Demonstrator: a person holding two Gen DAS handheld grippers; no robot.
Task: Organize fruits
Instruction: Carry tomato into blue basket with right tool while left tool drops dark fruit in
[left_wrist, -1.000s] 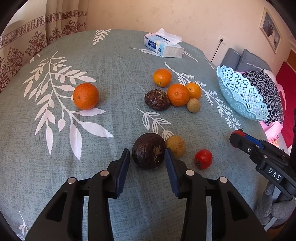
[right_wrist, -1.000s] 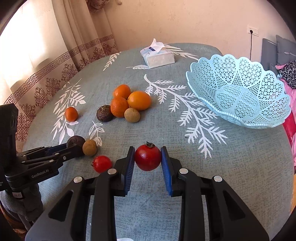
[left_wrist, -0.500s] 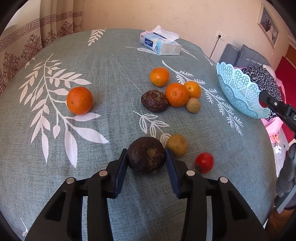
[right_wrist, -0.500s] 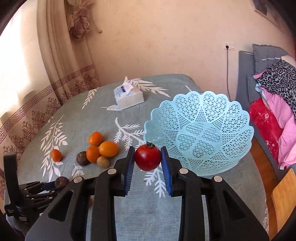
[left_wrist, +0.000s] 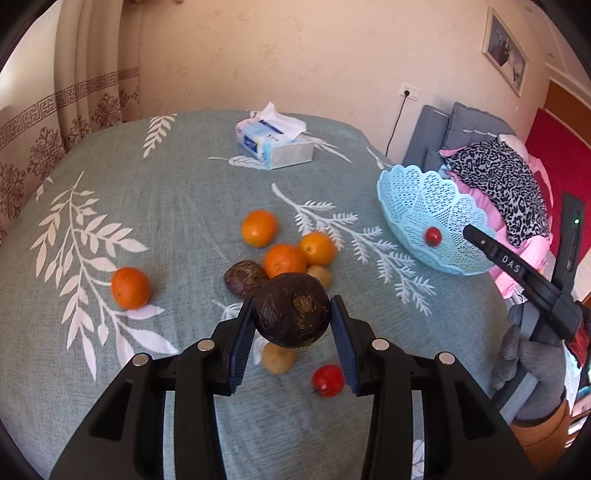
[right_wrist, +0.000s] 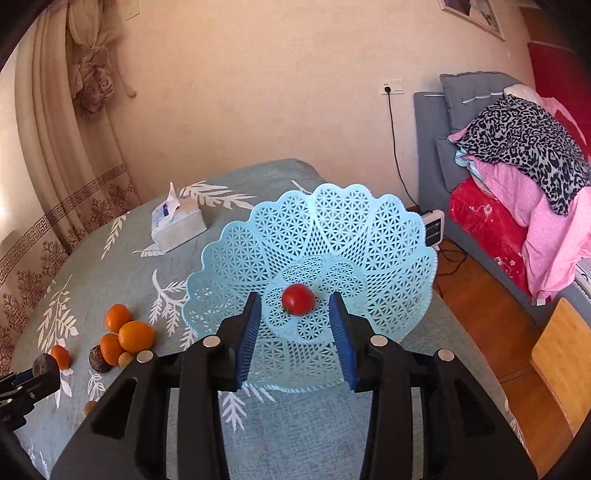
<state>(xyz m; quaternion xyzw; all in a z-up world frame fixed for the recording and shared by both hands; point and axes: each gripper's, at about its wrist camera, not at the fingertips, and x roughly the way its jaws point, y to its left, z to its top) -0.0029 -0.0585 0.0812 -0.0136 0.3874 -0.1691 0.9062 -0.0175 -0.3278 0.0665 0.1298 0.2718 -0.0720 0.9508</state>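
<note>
**Dark fruit lifted at left, red fruit loose in the basket at right**

Starting at the left, I see a single orange sitting alone on the woven grey-green tablecloth with its white leaf print. Right of it lies a cluster: three glossy, dimpled oranges, a wrinkled dark fruit and a small tan one, all touching or nearly so. My left gripper is clamped on a round dark-brown fruit with a rough, matte skin and a corky scar, its blue ribbed pads pressing both sides and holding it above the cloth. Under it rest a yellowish fruit and a smooth red one. A soft tissue pack stands farther back.

Further right, the pale blue plastic basket, lacy and scalloped, holds a small red fruit near its centre. My right gripper hovers over it; its jaws have just been opening, and the fruit lies below them, clear of both pads.
</note>
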